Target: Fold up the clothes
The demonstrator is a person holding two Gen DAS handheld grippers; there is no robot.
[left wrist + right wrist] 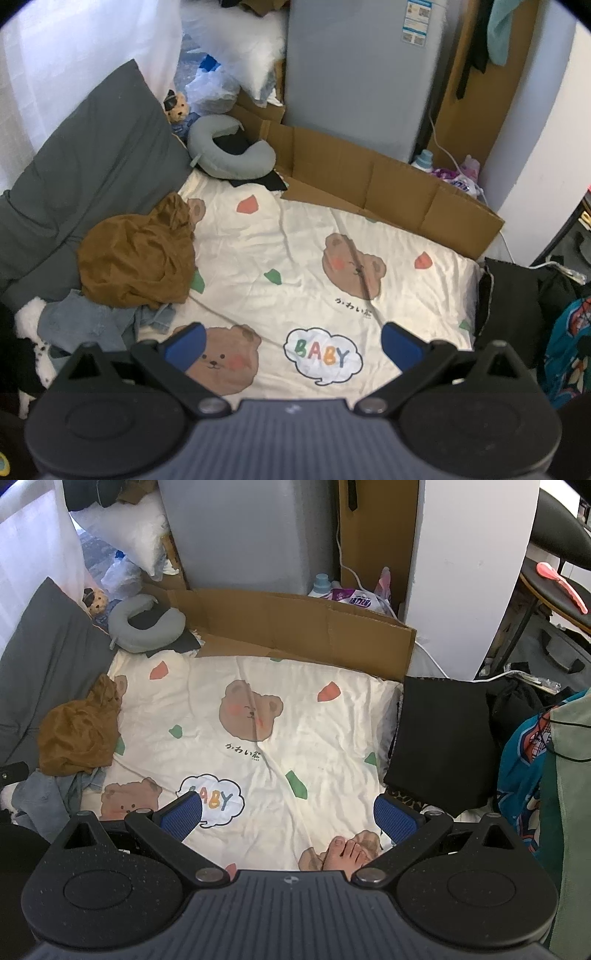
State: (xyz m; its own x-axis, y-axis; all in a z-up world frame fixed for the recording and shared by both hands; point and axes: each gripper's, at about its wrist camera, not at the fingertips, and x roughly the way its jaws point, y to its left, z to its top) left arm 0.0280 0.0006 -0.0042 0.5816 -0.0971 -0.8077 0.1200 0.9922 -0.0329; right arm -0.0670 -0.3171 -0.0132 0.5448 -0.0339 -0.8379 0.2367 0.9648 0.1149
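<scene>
A crumpled brown garment (pixel 136 258) (pixel 79 731) lies heaped at the left side of the cream bear-print sheet (pixel 303 251) (pixel 258 716). Blue denim (pixel 88 321) (pixel 44 797) lies bunched under and in front of it. A folded black garment (pixel 443 738) (pixel 509 291) rests at the sheet's right edge. My left gripper (pixel 293 341) hangs open above the sheet's near part, holding nothing. My right gripper (pixel 288 814) is also open and empty, above the sheet near the "BABY" print.
A grey pillow (pixel 92 166) leans at the left. A grey neck pillow (pixel 229 147) and a flattened cardboard box (pixel 388 188) lie at the far edge, with a grey appliance (pixel 354 74) behind. A person's bare foot (pixel 347 853) rests on the sheet. Colourful clothes (pixel 532 768) hang at the right.
</scene>
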